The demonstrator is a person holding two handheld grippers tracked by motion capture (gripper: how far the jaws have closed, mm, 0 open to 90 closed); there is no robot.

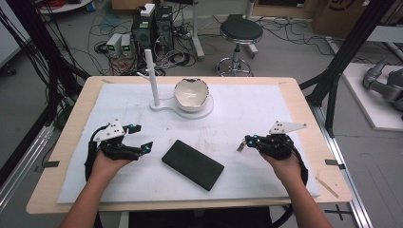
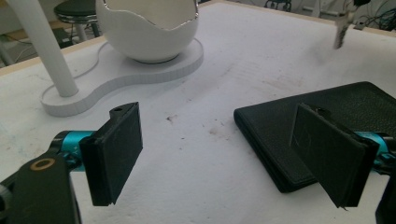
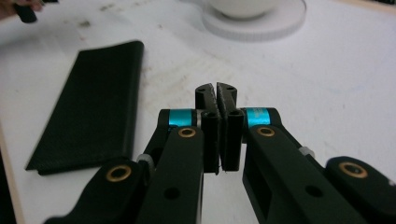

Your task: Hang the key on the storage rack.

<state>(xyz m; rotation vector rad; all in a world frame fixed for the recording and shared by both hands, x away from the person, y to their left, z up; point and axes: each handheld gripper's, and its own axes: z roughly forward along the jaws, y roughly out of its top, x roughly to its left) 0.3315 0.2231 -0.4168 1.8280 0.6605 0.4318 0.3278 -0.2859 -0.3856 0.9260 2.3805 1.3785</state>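
Pinching a small silvery piece that looks like a key (image 1: 241, 147), the right hand-held gripper (image 1: 243, 144) hangs just above the white mat on the table (image 1: 71, 135), to the right of the black leather wallet (image 1: 192, 165). Its jaws are closed tight, pad against pad. The key dangles below the tips, so little of it seems to be clamped. The left hand-held gripper (image 1: 141, 137) stands wide and holds nothing, close to the wallet's left end. The main risk, I judge, is the key twisting or slipping out of that thin grip if the hand swings fast, then bouncing off the mat or the table. If it is meant for the white eggshell-shaped bowl (image 1: 191, 94) on its stand, a low approach could knock the jagged rim or the upright post (image 1: 151, 76). A drop from too high could miss the bowl.
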